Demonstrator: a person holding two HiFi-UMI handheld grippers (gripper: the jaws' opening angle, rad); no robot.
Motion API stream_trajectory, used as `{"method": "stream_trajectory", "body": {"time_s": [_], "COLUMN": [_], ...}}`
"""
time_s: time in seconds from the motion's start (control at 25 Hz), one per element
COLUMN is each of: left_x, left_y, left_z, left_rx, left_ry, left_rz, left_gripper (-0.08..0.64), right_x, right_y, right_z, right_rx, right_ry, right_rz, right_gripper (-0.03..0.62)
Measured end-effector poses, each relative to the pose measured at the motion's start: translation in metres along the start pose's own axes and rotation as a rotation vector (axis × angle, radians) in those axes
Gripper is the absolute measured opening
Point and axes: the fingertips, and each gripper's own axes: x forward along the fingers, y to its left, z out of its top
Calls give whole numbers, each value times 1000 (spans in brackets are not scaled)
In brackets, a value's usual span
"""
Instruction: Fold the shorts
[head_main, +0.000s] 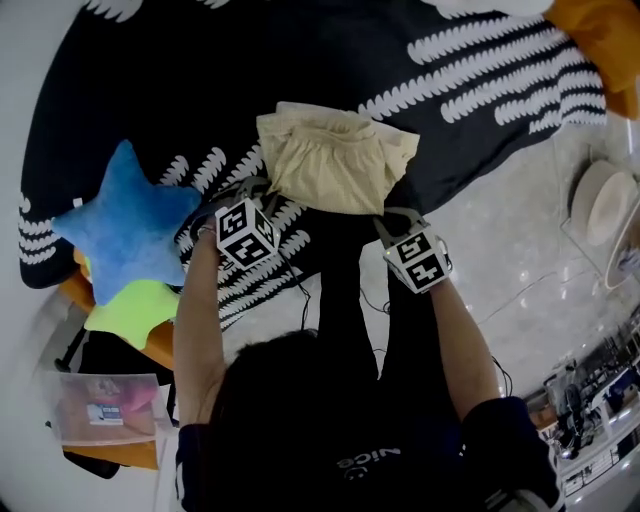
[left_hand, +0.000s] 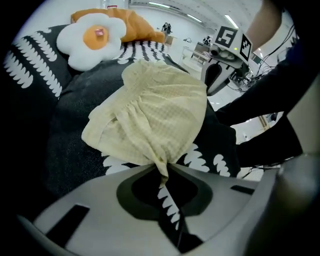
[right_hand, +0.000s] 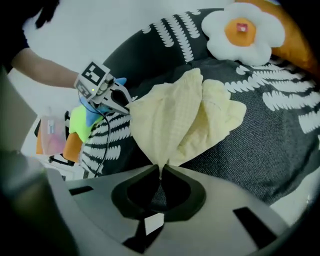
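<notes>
Folding looks barely begun: the yellow shorts lie bunched on the dark blanket, with the left claw and right claw each pinched tight on their near edge.

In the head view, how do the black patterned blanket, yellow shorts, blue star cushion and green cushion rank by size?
Largest: the black patterned blanket.
Next: the yellow shorts and the blue star cushion, too alike to rank.
Smallest: the green cushion.

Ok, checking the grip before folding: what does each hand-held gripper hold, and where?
The shorts: left hand-held gripper pinches the near left corner, right hand-held gripper the near right corner.
</notes>
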Motion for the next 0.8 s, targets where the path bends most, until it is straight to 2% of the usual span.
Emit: {"method": "stream_trajectory", "body": {"time_s": [0.24,0.36,0.4,0.48,0.56,0.72,0.8], "left_x": [-27,-44,-53,-80,-119,-221,-275], "left_y": [-40,-49,-45,-28,-3,70,90], "left_z": [5,14,20,38,61,121,147], "left_rx": [-44,-182,-250,-370,-425,-352,-305], "left_ry": [-70,-119,-154,-253,-363,-557,-642], "left_rz": [-203,-261,-268,-265,-245,-123,-82], "left_gripper": [29,29,28,28,26,26,26], "right_x": [-46,-70,-83,-118,-157,-234,-275], "right_y": [19,25,21,7,-10,-48,-50], "right_z": [-21,-14,-1,43,97,214,254], "right_rx": [-89,-46,-1,65,27,-264,-365], "right_ry": [-20,-21,-60,-202,-344,-505,-565], "right_rz": [92,195,226,249,211,49,26], "right_gripper": [25,25,25,25,25,25,25]}}
